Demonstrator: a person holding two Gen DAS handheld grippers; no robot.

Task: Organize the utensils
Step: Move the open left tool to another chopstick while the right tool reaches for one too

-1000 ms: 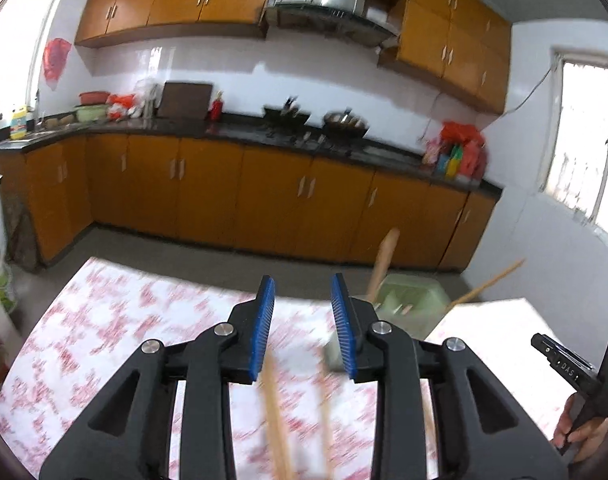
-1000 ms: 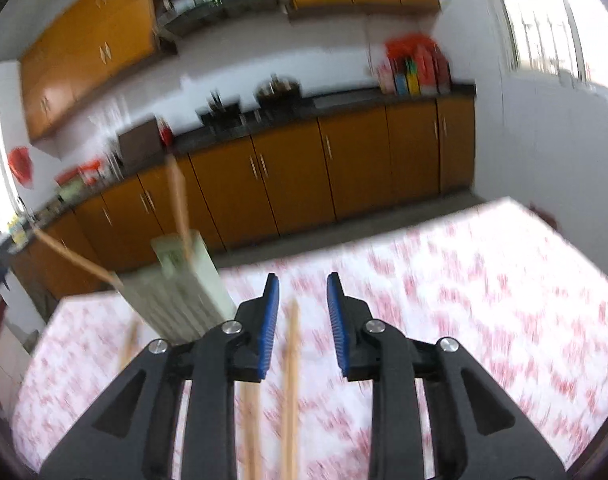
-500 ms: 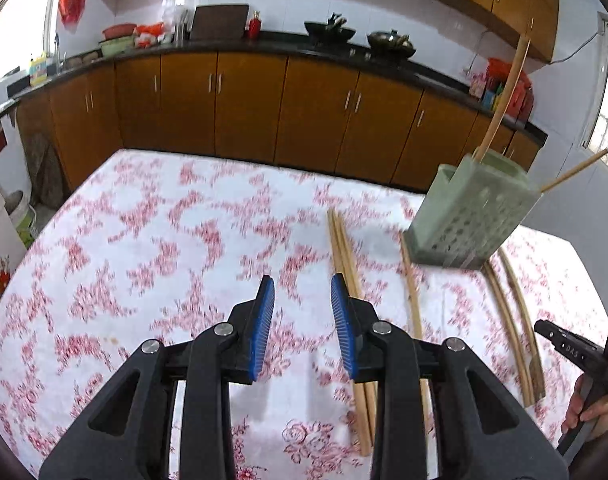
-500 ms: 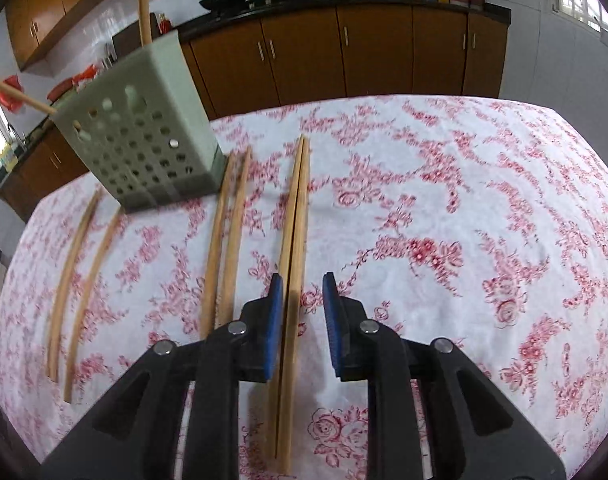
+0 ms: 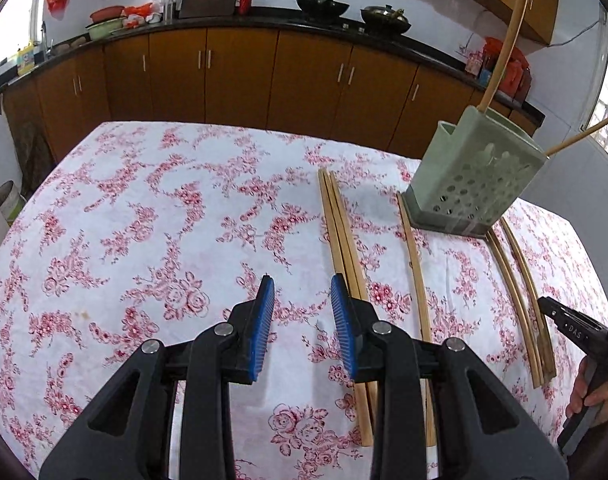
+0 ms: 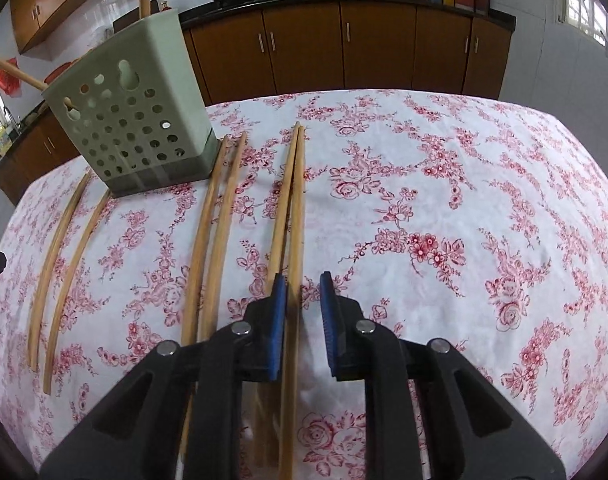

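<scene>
Since the half-second before, my right claw (image 6: 303,304) had dropped lower over the pair of chopsticks (image 6: 293,200) it was lined up with, so that their near ends now ran up between my blue pads (image 6: 278,320); the jaws stood spread, the left pad close beside the wood, and I could not tell whether it touched. My left claw (image 5: 301,312) had barely shifted; it hovered over the flowered tablecloth (image 5: 143,220), spread and holding nothing, with that same pair (image 5: 340,232) lying just off its right pad.

That pair lay near the middle of the table, pointing from the near edge toward the far edge. A second pair (image 6: 215,216) lay beside it, its far tips reaching the foot of the green perforated holder (image 6: 131,120), which stood toward the table's far edge. A third pair (image 6: 59,248) lay on the holder's other side, well apart from the first. Two chopsticks already stood in the holder, one nearly upright (image 5: 504,40) and one leaning out over its rim (image 5: 580,134). Wooden kitchen cabinets (image 5: 243,76) ran behind the table.
</scene>
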